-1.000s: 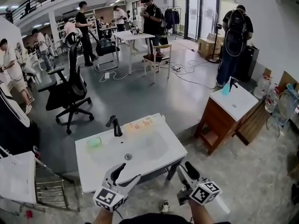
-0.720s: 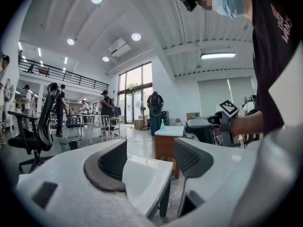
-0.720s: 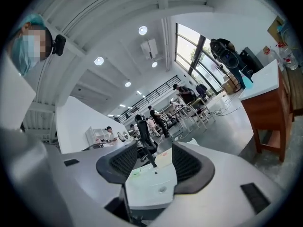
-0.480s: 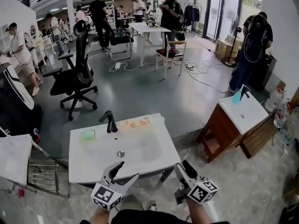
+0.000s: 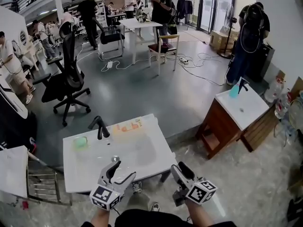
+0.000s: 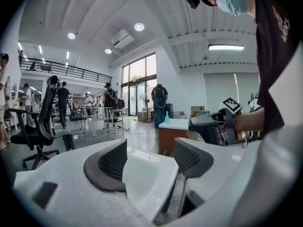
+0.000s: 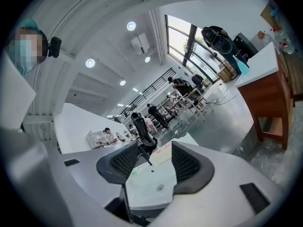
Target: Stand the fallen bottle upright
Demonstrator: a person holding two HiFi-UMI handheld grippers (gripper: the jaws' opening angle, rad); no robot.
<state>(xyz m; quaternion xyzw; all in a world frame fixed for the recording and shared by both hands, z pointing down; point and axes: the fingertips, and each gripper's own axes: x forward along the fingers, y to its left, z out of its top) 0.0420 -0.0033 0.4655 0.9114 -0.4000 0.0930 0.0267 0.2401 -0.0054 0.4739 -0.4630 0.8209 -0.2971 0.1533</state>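
Bottle (image 5: 126, 126) lies beyond left hand-held gripper (image 5: 123, 169) and right hand-held gripper (image 5: 178, 168), both spread wide.

Bottle (image 5: 127, 126) lies on washbasin (image 5: 144, 151) beside faucet (image 5: 100, 126); left hand-held gripper (image 5: 122, 170), right hand-held gripper (image 5: 182, 169) at front.

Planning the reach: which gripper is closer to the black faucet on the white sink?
Left. The left gripper is over the front edge of the sink, in front of the faucet; the right gripper hangs past its front right corner, over the floor.
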